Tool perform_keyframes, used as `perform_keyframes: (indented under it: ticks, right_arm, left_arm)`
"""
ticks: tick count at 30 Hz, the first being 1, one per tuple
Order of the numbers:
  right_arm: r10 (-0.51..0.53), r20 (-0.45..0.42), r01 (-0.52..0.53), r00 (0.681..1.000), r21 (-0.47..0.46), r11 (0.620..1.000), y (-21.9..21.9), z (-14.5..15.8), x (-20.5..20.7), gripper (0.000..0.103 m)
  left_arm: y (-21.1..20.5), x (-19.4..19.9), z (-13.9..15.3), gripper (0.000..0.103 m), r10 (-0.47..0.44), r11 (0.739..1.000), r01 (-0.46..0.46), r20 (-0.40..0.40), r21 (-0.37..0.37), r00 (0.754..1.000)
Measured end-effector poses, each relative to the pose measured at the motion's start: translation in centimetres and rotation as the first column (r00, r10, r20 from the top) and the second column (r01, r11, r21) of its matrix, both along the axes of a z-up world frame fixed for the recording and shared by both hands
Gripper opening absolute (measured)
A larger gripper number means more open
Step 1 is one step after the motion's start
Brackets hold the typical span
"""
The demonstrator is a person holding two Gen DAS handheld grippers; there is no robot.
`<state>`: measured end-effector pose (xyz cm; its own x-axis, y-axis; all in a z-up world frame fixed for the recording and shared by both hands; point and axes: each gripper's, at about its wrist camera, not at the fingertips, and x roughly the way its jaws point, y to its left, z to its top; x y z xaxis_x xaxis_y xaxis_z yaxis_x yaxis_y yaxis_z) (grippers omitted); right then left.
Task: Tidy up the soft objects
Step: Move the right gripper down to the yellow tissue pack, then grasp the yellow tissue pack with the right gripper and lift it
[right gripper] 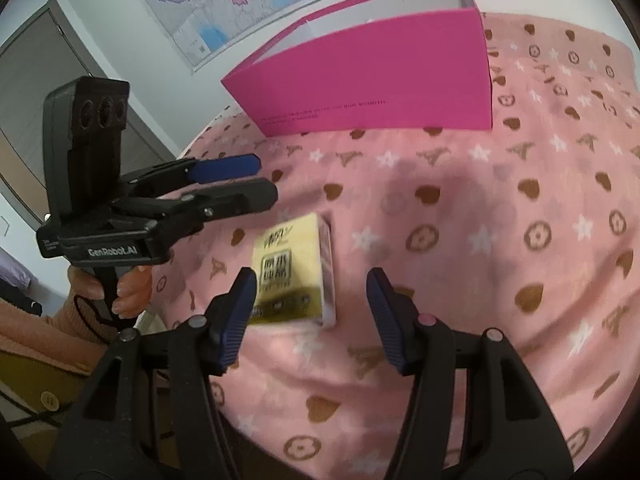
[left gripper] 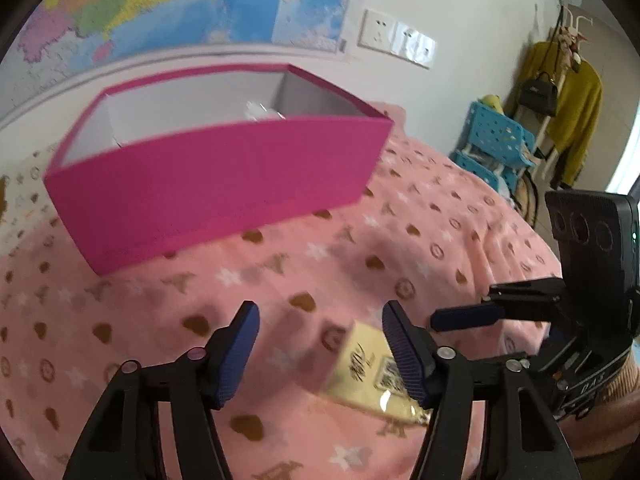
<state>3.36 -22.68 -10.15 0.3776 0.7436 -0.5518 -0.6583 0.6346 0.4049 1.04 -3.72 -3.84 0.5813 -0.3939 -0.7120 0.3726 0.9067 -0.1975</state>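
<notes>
1. Pink box (left gripper: 224,176) sits open-topped on the blanket (left gripper: 360,248); something white and shiny (left gripper: 262,111) inside, can't tell what.
2. Yellow tissue pack (right gripper: 294,276) lies on the blanket, apart from the box.
3. Left gripper (left gripper: 320,344) spread, empty.
4. Right gripper (right gripper: 310,304) spread, pack between its fingers, not clamped.

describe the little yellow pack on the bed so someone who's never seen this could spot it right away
Start at the big open pink box on the pink patterned blanket. On the blanket in front of that box lies a small pale-yellow tissue pack, apart from it. It is the only yellow thing on the blanket, with dark printed characters on its top face.
</notes>
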Motion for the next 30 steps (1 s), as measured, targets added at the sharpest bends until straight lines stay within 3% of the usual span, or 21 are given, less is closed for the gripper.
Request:
perform_keyframes:
  ticks: [7, 9, 13, 18, 23, 30]
  right_arm:
    - [0.038, -0.028, -0.038, 0.999, 0.0, 0.999, -0.6, 0.2, -1.5, 0.058]
    - [0.059, -0.033, -0.059, 0.998, -0.003, 0.998, -0.4, 0.1, -2.1, 0.05]
    - [0.076, -0.064, -0.076, 0.995, -0.01, 0.997, 0.3, -0.8, -2.0, 0.025]
    - [0.056, -0.056, -0.056, 0.997, -0.002, 0.998, 0.8, -0.7, -1.1, 0.025]
    - [-0.003, -0.031, 0.003, 1.0, 0.007, 1.0, 0.5, -0.4, 0.7, 0.025]
    - [-0.048, -0.02, 0.048, 0.999, 0.028, 0.998, 0.7, -0.2, 3.2, 0.028]
  left_arm:
    - [-0.3, -0.3, -1.7, 0.047, -0.057, 0.998, 0.055, -0.07, -0.032, 0.996]
    - [-0.4, -0.4, -2.0, 0.042, -0.07, 0.997, 0.067, -0.089, -0.045, 0.994]
    - [-0.4, -0.7, -2.5, 0.038, -0.085, 0.993, 0.076, -0.112, -0.088, 0.99]
    - [0.0, -0.7, -2.6, 0.038, -0.077, 0.992, 0.063, -0.131, -0.107, 0.988]
    - [1.1, -0.4, -2.9, 0.037, -0.076, 0.983, 0.044, -0.171, -0.181, 0.982]
    - [0.5, -0.4, -2.8, 0.037, -0.066, 0.986, 0.038, -0.173, -0.159, 0.983]
